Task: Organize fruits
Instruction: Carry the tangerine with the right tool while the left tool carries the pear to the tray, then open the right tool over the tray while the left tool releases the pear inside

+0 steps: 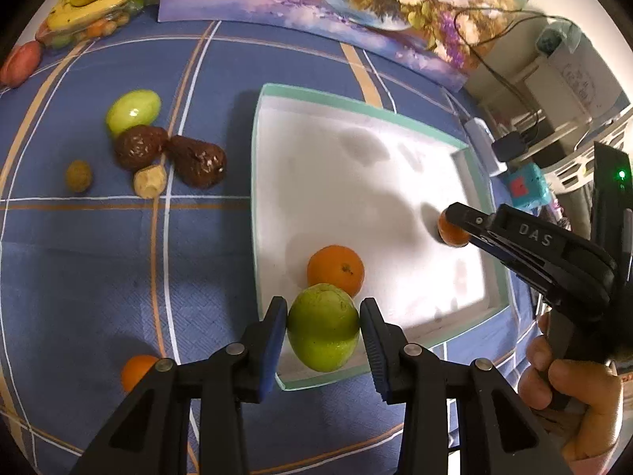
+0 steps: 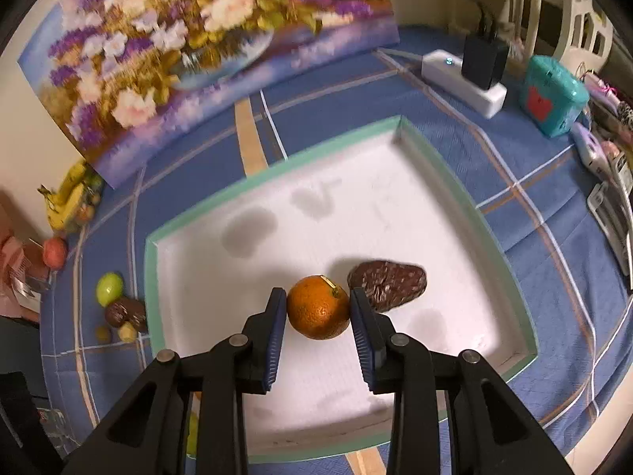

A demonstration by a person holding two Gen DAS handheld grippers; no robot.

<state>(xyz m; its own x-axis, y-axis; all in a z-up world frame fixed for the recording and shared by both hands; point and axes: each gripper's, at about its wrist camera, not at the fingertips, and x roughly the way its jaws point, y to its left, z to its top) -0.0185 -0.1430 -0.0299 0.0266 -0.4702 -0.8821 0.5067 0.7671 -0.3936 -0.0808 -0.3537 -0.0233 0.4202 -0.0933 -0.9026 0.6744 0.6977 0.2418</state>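
over the white tray (image 2: pixel 152 277) on the worktop, left tongs (image 1: pixel 323 326) clamp a green fruit (image 1: pixel 322 328), right tongs (image 2: pixel 318 308) clamp an orange (image 2: pixel 318 306); suggest lowering each onto bare floor, clear of the brown fruit (image 2: pixel 389 283), before releasing.

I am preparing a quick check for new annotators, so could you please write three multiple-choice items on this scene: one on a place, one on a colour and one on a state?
1. The brown fruit next to the right gripper lies:
A. on the cloth
B. in the tray
C. on the painting

2. The fruit in the left gripper is:
A. green
B. red
C. yellow

3. The right gripper is:
A. wide open and empty
B. shut on a banana
C. shut on an orange

Key: 1 B, as it rests on the white floor inside the rim; 2 A, as its skin is plainly green; 3 C, as both pads press on the orange.
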